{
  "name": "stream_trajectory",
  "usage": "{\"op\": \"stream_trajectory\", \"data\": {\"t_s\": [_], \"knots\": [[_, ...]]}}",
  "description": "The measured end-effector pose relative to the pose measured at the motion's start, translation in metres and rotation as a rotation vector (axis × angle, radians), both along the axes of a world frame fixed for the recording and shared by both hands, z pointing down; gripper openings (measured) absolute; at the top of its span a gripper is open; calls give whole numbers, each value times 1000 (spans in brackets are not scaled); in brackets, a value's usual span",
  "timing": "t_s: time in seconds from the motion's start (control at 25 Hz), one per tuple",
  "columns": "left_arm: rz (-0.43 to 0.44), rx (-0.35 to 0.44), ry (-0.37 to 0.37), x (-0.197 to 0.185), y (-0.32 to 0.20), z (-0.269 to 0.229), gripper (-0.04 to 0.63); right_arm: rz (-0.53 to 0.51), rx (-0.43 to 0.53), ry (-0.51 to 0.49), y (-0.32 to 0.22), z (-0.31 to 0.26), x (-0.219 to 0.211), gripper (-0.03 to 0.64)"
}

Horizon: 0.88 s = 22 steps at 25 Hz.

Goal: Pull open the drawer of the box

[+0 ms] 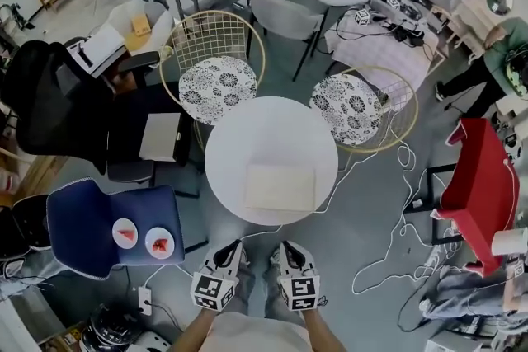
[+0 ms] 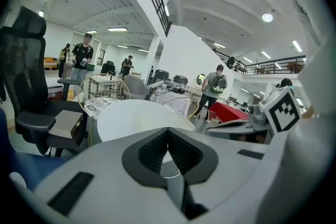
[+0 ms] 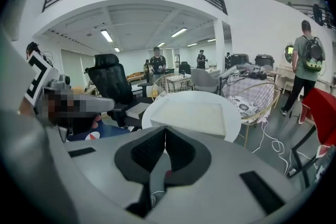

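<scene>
A flat cream box (image 1: 280, 187) lies on the near half of a round white table (image 1: 264, 128); no drawer can be told apart from it. Both grippers hover low in front of the table's near edge, apart from the box. My left gripper (image 1: 234, 250) is shut with nothing between its pads, and the left gripper view shows its tips (image 2: 168, 132) pressed together, aimed at the table (image 2: 131, 115). My right gripper (image 1: 285, 250) is also shut and empty. Past its tips (image 3: 165, 131), the right gripper view shows the box (image 3: 191, 113) lying just ahead.
Two gold wire chairs with patterned cushions (image 1: 219, 86) (image 1: 351, 103) stand behind the table. A blue chair (image 1: 82, 218) with two small plates is at the left, a black office chair (image 1: 58, 103) beyond it. White cables (image 1: 396, 235) trail on the floor beside a red table (image 1: 478, 177).
</scene>
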<state>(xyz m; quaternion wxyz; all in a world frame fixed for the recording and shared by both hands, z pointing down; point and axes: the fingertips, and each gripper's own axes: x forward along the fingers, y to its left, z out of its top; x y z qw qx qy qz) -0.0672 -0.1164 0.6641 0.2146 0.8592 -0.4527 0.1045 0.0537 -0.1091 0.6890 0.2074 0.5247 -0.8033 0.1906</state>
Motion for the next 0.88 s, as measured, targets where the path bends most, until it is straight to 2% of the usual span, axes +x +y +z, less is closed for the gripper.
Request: {"op": "stream_trajectory", "data": {"t_s": [0.24,0.64,0.68,0.72,0.88], "knots": [[17,-64,5,4,11,32,12,0,-90,-8,24,37,-7,15],[29,-91,16,11,5,47,12,15,-155,-36,17,69,-9,18],[32,-87,13,12,3,45,12,9,-159,-39,13,71,-10,49],[37,-80,10,13,0,42,12,3,-160,-40,8,72,-11,111],[45,-57,12,17,-8,32,12,27,-178,-22,-20,83,-9,129]]}}
